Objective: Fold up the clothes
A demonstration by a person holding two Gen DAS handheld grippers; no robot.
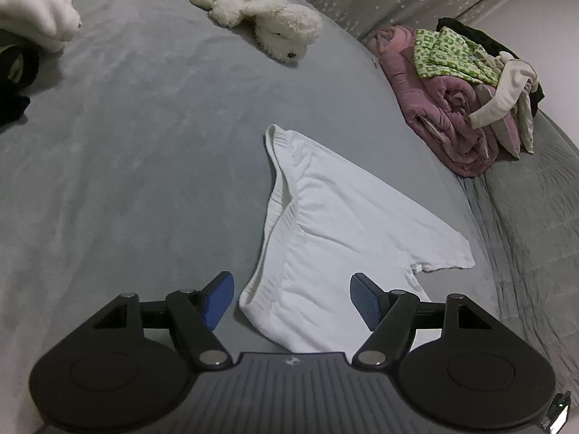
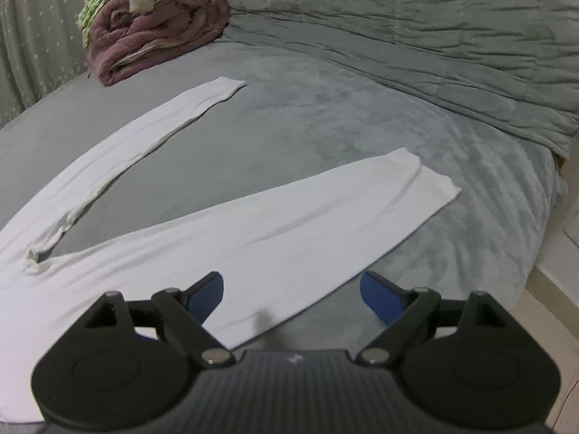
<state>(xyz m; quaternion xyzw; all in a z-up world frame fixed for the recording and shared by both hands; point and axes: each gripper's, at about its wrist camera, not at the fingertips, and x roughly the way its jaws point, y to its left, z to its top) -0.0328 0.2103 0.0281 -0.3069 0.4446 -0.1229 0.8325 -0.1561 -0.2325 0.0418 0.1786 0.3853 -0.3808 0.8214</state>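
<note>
Your left gripper (image 1: 291, 298) has its two blue-padded fingers (image 1: 220, 298) spread wide with nothing between them but air; it hovers over the waistband end of the white pants (image 1: 336, 224), whose ribbed elastic edge curls up and gapes slightly just ahead of the pads. Your right gripper (image 2: 291, 298) is likewise fully parted and holds nothing, its blue pads (image 2: 380, 298) poised above the near edge of one trouser leg (image 2: 275, 224), which lies flat and runs away to the right, ending in a squared cuff. The other leg (image 2: 144, 137) stretches off toward the upper middle of the right wrist view, well apart from the first at the cuffs and joining it at the crotch on the far left, so the pants make an open V on the grey bedspread (image 2: 307, 119). Beyond the far cuff sits a rolled mauve blanket (image 2: 159, 32) with a green-patterned garment (image 2: 97, 7) draped on it; from the left wrist view the same heap (image 1: 466, 86) lies up to the right of the waistband, topped with cream and black pieces. A rumpled grey quilt (image 2: 434, 32) covers the far right side of the bed. A white plush dog (image 1: 260, 14) lies near the far edge, and some white cloth (image 1: 39, 3) shows in the upper left corner.
</note>
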